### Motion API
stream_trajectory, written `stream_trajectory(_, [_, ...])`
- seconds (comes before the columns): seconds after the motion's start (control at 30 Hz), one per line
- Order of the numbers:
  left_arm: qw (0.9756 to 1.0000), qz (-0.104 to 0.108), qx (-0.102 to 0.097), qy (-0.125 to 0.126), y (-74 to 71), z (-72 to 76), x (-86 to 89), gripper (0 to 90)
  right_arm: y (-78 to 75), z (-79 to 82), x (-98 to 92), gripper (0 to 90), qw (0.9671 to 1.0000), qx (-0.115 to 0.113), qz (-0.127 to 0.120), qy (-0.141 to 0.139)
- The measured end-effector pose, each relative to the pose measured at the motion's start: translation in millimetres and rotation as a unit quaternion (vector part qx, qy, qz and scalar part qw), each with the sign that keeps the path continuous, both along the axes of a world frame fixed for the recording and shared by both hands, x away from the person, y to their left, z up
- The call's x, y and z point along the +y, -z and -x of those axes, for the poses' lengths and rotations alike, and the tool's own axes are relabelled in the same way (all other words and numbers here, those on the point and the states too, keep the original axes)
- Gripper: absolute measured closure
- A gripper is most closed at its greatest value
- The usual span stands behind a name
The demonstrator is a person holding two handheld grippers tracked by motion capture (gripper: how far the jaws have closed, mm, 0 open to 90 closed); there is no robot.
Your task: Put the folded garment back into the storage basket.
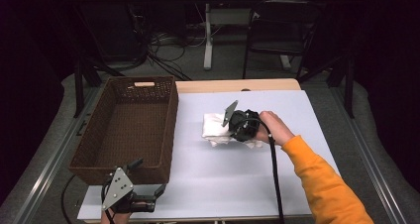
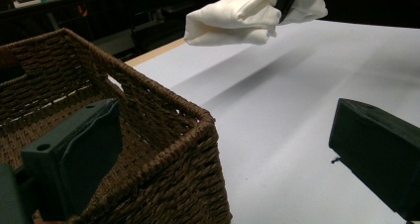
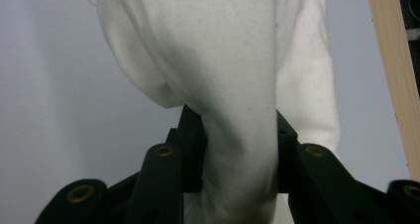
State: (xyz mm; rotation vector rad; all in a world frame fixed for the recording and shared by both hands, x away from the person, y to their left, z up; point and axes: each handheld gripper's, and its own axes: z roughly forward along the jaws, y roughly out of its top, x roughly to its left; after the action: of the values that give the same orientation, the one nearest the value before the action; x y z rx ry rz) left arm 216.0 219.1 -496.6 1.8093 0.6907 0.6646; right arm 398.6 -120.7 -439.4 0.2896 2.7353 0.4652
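White mat (image 1: 237, 174) on wooden table (image 1: 213, 86) — dark room, cabled floor (image 1: 173, 55).

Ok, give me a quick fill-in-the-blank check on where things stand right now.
1. The right gripper is shut on the white ____.
2. The wicker basket sits at the table's ____ side in the high view.
3. The left gripper has its jaws ____, by the basket's near corner.
4. Inside, the basket is ____.

Missing words: cloth; left; open; empty
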Motion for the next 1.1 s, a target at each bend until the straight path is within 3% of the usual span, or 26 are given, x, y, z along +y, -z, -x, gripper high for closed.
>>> stream_trajectory(1.1, [1.0000,0.000,0.000,0.000,-0.1,0.1,0.2,0.0,-23.3,-3.3,12.0,67.4,0.9998,-0.022,0.001,-0.001])
